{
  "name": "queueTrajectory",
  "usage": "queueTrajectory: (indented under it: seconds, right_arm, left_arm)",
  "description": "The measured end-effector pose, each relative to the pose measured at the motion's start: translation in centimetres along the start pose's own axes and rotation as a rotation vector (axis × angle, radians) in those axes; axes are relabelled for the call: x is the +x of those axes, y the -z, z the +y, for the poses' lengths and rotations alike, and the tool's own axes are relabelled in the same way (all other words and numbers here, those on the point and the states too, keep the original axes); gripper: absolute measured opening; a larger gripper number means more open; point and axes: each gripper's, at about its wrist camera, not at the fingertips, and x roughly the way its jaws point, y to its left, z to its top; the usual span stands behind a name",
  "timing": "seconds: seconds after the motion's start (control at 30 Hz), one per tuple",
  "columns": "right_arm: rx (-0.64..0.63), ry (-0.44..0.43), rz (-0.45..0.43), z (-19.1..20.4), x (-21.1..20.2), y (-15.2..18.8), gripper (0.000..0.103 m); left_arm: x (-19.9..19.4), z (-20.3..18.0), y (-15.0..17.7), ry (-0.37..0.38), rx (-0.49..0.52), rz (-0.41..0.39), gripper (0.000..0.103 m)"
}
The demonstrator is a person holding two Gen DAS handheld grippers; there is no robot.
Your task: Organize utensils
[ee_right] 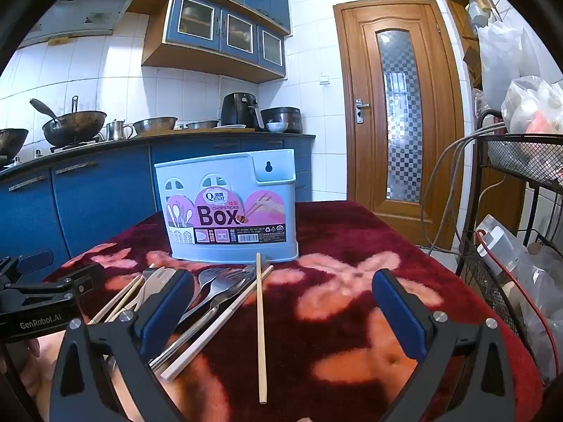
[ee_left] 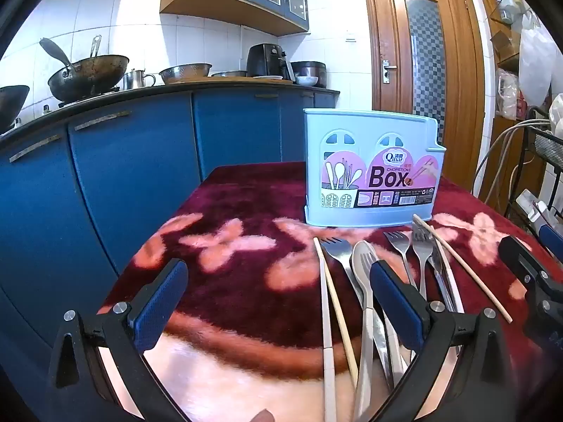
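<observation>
A light blue chopsticks box [ee_left: 373,172] stands upright on the red flowered cloth, also in the right wrist view [ee_right: 228,207]. In front of it lie several forks [ee_left: 422,249], a spoon [ee_left: 364,263] and chopsticks [ee_left: 325,288]. In the right wrist view the forks [ee_right: 218,281] lie in a pile and one wooden chopstick [ee_right: 260,323] lies apart, between the fingers. My left gripper [ee_left: 278,302] is open and empty over the cloth, left of the utensils. My right gripper [ee_right: 281,309] is open and empty above the single chopstick.
The table's cloth [ee_left: 228,281] ends at its left edge beside blue kitchen cabinets [ee_left: 123,176]. A wire rack [ee_right: 510,211] with bags and cables stands at the right. A wooden door [ee_right: 397,112] is behind.
</observation>
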Motion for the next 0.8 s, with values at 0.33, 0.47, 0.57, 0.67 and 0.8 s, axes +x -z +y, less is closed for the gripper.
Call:
queueTrajectory:
  seconds: [0.33, 0.47, 0.57, 0.67, 0.8]
  right_arm:
    - [0.001, 0.001, 0.006, -0.06, 0.06, 0.00, 0.103]
    - [0.002, 0.000, 0.008, -0.08, 0.08, 0.00, 0.103]
    - [0.002, 0.000, 0.009, -0.08, 0.09, 0.00, 0.103]
    - [0.002, 0.000, 0.009, -0.09, 0.09, 0.00, 0.103]
    - [0.002, 0.000, 0.010, -0.10, 0.08, -0.02, 0.103]
  left_arm:
    - [-0.01, 0.01, 0.00, 0.000, 0.001, 0.002, 0.103]
    - [0.01, 0.00, 0.00, -0.001, 0.000, 0.003, 0.103]
    - [0.01, -0.01, 0.00, -0.001, 0.000, 0.004, 0.103]
    - [0.02, 0.00, 0.00, 0.000, 0.000, 0.004, 0.103]
    - [0.00, 0.00, 0.00, 0.001, 0.000, 0.003, 0.103]
